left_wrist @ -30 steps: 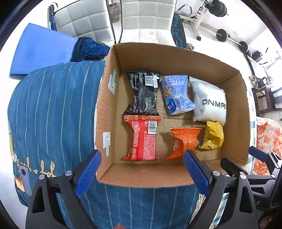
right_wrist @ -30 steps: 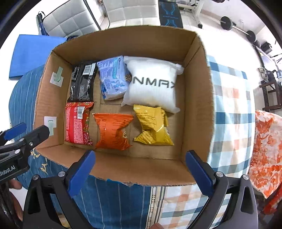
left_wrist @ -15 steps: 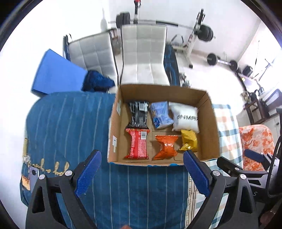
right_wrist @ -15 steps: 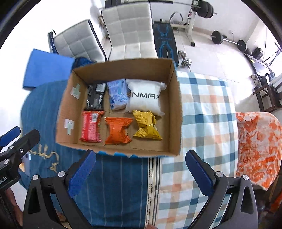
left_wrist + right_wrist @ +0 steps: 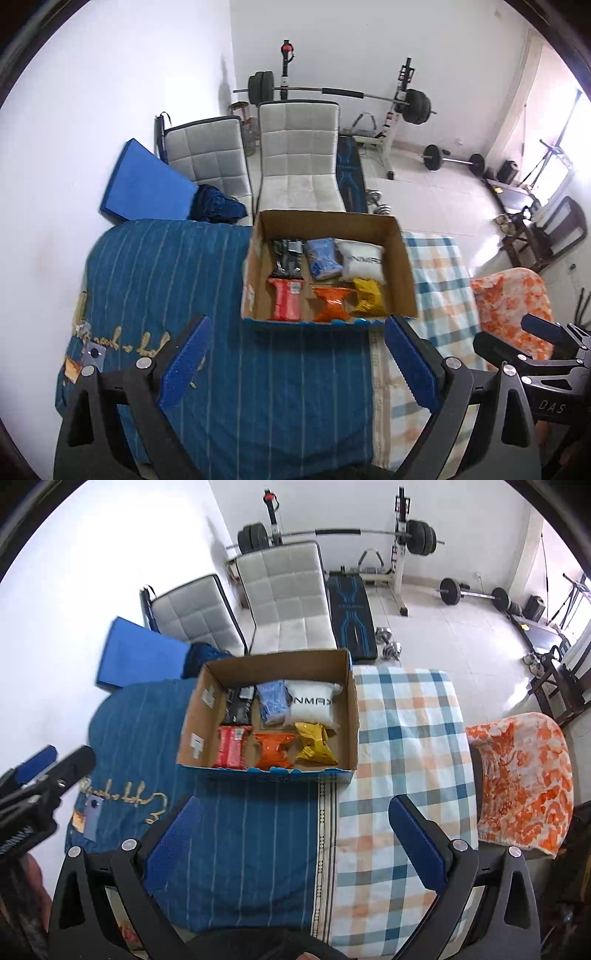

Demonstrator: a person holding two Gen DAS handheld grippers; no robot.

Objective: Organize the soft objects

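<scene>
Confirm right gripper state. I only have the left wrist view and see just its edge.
Observer: The right gripper is open, with nothing between its pads, only the bedcover beneath.
Operator: Any packets left outside the box on that side?
Observer: None that I can see. The checked cloth right of the cardboard box has no packet on it, including the near stretch hidden in your view.
Operator: The white packet's print is blurred for me.
Observer: The white packet reads NMAX. It lies in the box's back right corner.
</scene>
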